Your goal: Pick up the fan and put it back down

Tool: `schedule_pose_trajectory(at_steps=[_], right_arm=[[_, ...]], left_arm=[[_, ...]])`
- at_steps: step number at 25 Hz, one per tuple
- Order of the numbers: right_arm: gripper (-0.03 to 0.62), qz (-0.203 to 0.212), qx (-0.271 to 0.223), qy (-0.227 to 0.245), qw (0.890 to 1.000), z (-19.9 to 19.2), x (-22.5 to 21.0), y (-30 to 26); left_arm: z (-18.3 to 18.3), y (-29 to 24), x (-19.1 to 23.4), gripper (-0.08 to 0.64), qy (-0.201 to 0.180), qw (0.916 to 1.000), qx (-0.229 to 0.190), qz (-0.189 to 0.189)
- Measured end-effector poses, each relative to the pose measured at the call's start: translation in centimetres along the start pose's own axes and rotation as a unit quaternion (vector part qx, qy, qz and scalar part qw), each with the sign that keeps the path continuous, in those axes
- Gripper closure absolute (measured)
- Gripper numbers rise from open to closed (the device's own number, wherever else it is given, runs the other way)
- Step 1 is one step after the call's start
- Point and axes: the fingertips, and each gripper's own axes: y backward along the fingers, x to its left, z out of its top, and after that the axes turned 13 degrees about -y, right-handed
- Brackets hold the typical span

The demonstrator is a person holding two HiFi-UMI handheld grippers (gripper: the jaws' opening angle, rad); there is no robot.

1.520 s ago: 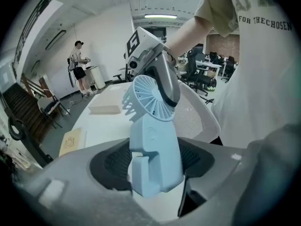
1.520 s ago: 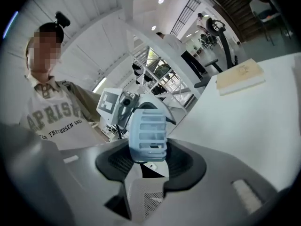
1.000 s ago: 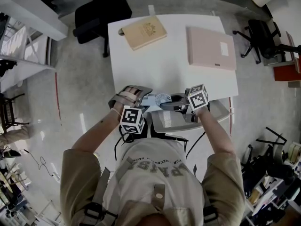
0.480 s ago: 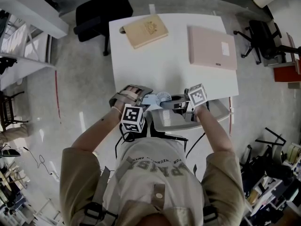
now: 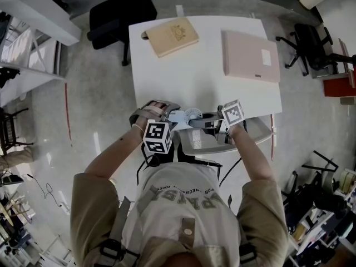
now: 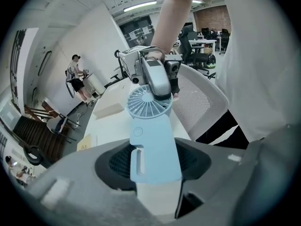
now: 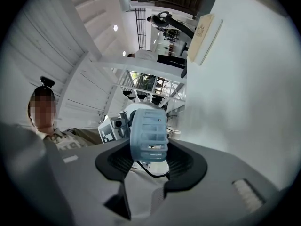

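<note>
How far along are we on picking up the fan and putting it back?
Done: the fan looks lifted off the table, its head clamped in the right gripper. In hand: the left gripper has just been closing its fingers on the handle. Left: set it back on the table and release.

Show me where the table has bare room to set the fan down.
Bare: the table's middle, between the tan book far left and the pink box far right, down to the near edge. Also the near right corner. Crowded: the near edge's middle, round the fan and mesh chair.
</note>
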Motion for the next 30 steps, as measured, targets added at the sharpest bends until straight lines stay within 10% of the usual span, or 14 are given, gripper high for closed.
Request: schedule_pose_trajectory(at_steps=[9,16,23,30], right_arm=[[0.324,-0.082,0.018,0.084,0.993,-0.1,-1.6,0.5],[0.261,-0.193,0.054,0.179,0.963,-0.3,-3.4,0.3],[0.251,-0.284,0.076,0.312,0.904,1.0,-3.9,0.9],[0.235,-0.340,0.175,0.432,0.817,0.0,-4.4,-0.3]], left_arm=[[-0.3,-0.6,-0.1,0.337,0.034,0.9993,-0.014,-0.012],[-0.9,-1.2,-0.5,0.339,0.073,0.9967,-0.025,-0.024],[-1.3,-1.7,-1.5,0.339,0.100,0.9935,-0.036,-0.039],[-1.7,-2.4,-1.9,0.340,0.121,0.9902,-0.044,-0.055]])
